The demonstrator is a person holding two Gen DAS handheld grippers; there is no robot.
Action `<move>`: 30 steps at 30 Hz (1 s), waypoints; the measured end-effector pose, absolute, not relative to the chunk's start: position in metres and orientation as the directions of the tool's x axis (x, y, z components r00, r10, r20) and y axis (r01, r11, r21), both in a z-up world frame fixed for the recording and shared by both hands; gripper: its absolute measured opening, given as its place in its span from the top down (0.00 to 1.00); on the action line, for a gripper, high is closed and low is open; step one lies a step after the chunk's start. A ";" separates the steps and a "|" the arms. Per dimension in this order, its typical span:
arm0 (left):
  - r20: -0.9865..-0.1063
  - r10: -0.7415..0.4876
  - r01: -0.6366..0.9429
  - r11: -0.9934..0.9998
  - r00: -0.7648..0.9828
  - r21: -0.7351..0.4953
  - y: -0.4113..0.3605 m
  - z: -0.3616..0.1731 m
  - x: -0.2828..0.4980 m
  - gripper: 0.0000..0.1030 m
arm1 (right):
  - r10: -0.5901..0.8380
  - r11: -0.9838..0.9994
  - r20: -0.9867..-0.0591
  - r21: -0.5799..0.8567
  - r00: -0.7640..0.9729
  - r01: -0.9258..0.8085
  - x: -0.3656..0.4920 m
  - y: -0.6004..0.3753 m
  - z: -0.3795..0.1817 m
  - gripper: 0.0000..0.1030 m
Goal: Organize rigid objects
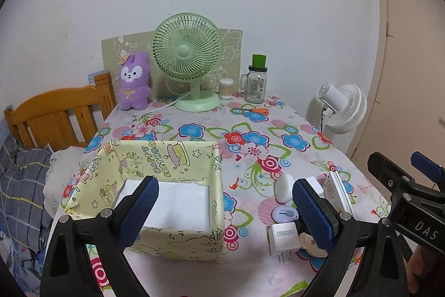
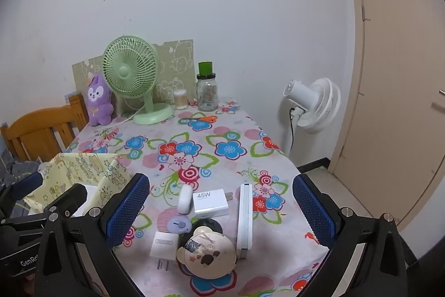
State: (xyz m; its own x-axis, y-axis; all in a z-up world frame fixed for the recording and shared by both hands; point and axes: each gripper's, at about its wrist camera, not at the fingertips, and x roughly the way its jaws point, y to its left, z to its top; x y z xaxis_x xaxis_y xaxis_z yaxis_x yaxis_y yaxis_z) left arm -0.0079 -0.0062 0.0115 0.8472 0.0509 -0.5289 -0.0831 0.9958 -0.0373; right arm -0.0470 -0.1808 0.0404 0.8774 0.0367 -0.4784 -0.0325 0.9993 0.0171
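yellow paper covers the open box [image 1: 172, 235] at the left of the flowered cloth [image 1: 250, 135]; the left gripper [image 1: 225, 210] hangs over its near right corner, jaws spread wide and holding nothing. right of the box lies a cluster touching or just beside each other: white case [image 2: 185, 198], 45w charger [image 2: 210, 202], plug [image 2: 164, 244], round mirror [image 2: 207, 252], long white bar [image 2: 244, 216]. the right gripper [image 2: 221, 210] hovers above them, jaws fully apart, empty.

Left gripper [image 1: 225, 209], black angular frame, blue cross-hatched pads [image 1: 139, 213], round silver screws at lower left and lower right of frame, right gripper [image 2: 221, 209] same build, white lettering "DAS" and "GenRo" on black housings at frame edges
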 end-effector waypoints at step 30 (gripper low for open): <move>-0.547 0.056 -0.099 0.994 0.835 -0.049 -0.005 0.007 -0.003 0.05 | 0.043 0.999 -0.514 0.024 0.857 -0.035 -0.045 -0.183 0.033 0.00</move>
